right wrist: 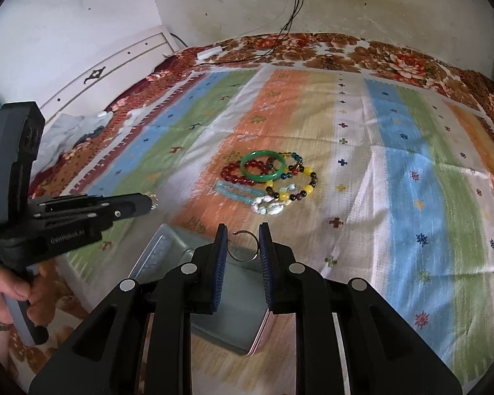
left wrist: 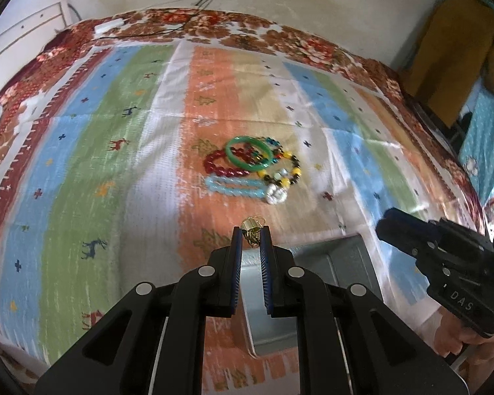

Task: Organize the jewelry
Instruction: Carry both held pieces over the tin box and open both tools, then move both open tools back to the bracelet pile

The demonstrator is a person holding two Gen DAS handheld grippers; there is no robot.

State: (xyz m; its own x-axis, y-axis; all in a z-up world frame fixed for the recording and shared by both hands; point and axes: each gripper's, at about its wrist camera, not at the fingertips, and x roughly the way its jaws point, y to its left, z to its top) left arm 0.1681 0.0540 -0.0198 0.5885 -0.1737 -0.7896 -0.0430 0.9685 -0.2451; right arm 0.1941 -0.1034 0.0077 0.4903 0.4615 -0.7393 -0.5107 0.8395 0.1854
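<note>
Grey tin (right wrist: 220,312) on striped cloth (right wrist: 411,197), interior bare where visible. Left gripper (left wrist: 251,233) pinches a gold earring (left wrist: 252,227); right gripper (right wrist: 243,243) pinches a thin wire hoop (right wrist: 245,246), both above the tin. Bracelets (right wrist: 270,181) lie piled beyond: green bangle, red, blue, mixed beads.

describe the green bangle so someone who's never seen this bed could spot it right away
On the striped bedspread, look to the orange stripe, where a small heap of bracelets lies. The smooth green bangle rests at the heap's far side, overlapping the dark red bead bracelet. It alone is one solid ring, not strung beads.
</note>
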